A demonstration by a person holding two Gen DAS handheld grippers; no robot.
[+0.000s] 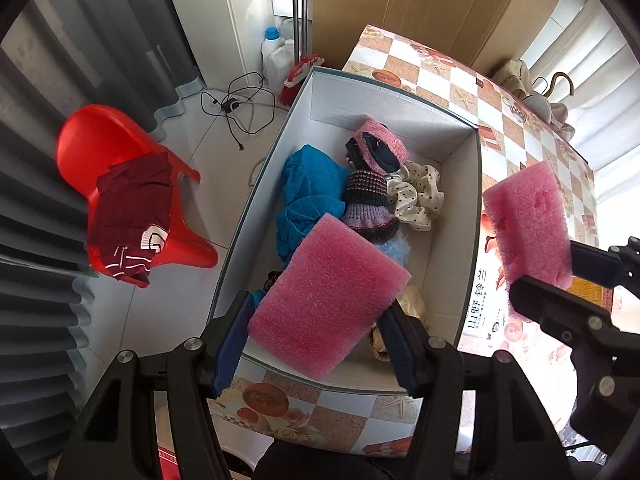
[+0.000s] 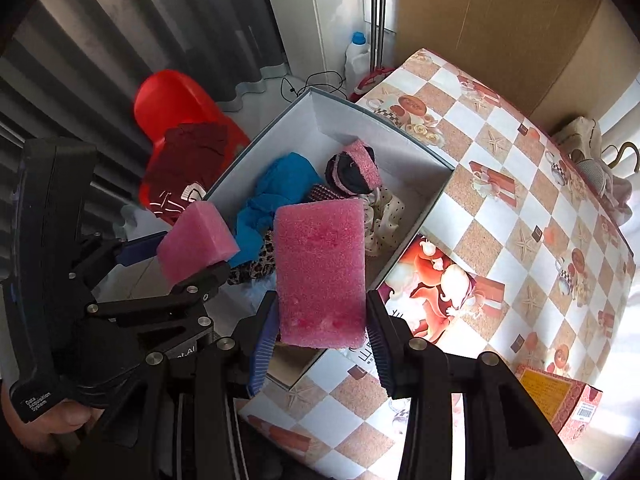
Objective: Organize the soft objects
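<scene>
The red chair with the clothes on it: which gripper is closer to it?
Left. The left gripper holds its pink sponge over the box side nearest the red chair; the right gripper is farther off, over the box's other side.

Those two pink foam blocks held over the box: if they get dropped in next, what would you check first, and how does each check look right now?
1. Left gripper holds its pink foam block firmly: ok, pads press both sides.
2. Right gripper holds the second foam block: ok.
3. Left block is above the open box: ok.
4. Right block is above the box: cannot tell; in the left view it hangs near the box's right wall, over the table.
5. Room inside the box: ok, bare floor shows beside the polka-dot scrunchie and blue cloth.
6. The two grippers are apart: ok.
</scene>
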